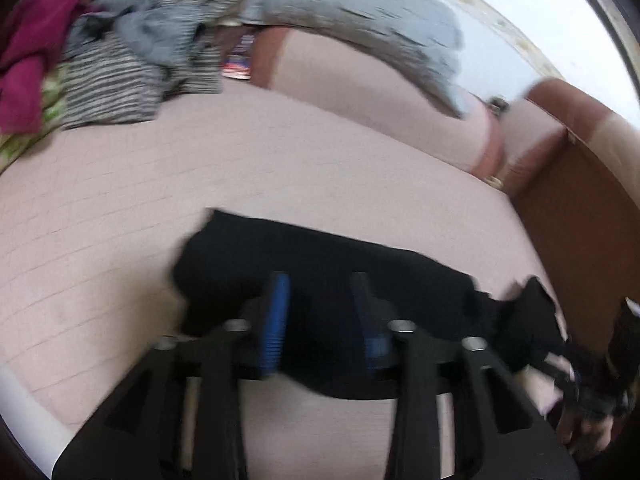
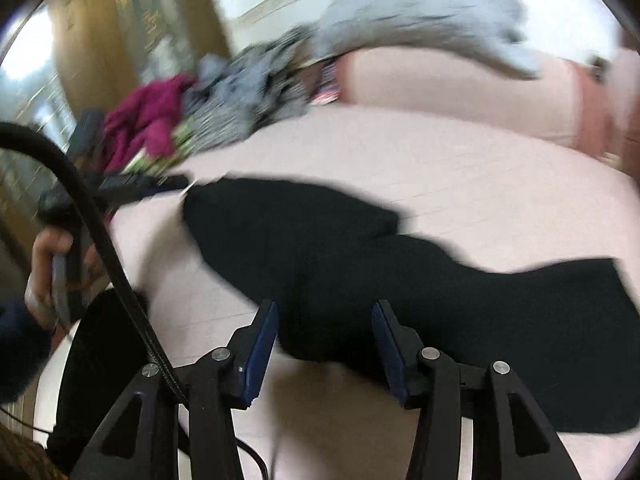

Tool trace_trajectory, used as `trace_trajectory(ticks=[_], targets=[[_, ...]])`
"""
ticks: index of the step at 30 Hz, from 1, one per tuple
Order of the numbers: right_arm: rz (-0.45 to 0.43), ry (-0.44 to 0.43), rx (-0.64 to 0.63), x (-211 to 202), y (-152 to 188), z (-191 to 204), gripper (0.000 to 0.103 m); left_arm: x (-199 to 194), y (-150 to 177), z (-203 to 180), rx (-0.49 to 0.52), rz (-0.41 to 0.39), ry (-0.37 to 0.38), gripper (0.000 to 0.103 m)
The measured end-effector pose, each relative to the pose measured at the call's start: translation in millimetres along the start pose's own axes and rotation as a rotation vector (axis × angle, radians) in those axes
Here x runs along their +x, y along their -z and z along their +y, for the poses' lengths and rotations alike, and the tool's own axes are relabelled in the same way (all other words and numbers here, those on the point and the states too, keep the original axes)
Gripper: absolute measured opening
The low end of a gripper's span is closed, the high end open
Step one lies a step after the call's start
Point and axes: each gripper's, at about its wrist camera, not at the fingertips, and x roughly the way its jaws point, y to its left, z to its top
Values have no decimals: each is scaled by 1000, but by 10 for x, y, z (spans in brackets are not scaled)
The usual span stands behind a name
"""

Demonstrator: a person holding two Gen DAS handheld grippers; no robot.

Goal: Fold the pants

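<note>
Pants (image 1: 320, 264), black, lie on a pale pink bed (image 1: 120, 208), in front of both claws. In the right wrist view they (image 2: 360, 264) run from a narrower end at upper left to a broad squared end at lower right, already doubled into a band; layers cannot be counted against the dark cloth.

Left claw (image 1: 320, 304): jaws spread, blue pads apart, hovering over the near edge of the fabric. No cloth is visibly pinched. Right claw (image 2: 324, 336): jaws likewise spread, fabric lying below and between the fingers but not gripped. The person's hand (image 2: 52, 272) on the other handle shows at left in that view.

Handling assessment: the cloth appears soft and limp, light, with no stiffness; it will sag and drape wherever unsupported, and a single layer may slip out of a stack. It is not fragile. The bed gives under pressure, so a pinch must scoop the whole thickness.

Recommended hold: both corners of one short end, one claw each, all layers taken together.

Unrelated laundry pile (image 1: 100, 60) and grey pillow (image 1: 360, 12) sit well apart at the back.
</note>
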Motion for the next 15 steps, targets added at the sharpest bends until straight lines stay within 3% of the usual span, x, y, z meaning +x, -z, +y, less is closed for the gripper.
trace_trajectory(ticks=[2, 6, 7, 11, 15], targets=[[-9, 90, 77, -169, 13, -370, 48, 118, 7, -219, 26, 30, 67, 51], [11, 228, 219, -351, 71, -994, 49, 360, 5, -701, 119, 86, 126, 51], [6, 239, 247, -381, 71, -1108, 50, 421, 9, -806, 146, 98, 139, 51], [9, 233, 322, -372, -19, -1514, 75, 680, 57, -1181, 236, 168, 157, 51], [95, 219, 295, -64, -164, -1854, 75, 831, 123, -1407, 283, 220, 168, 51]])
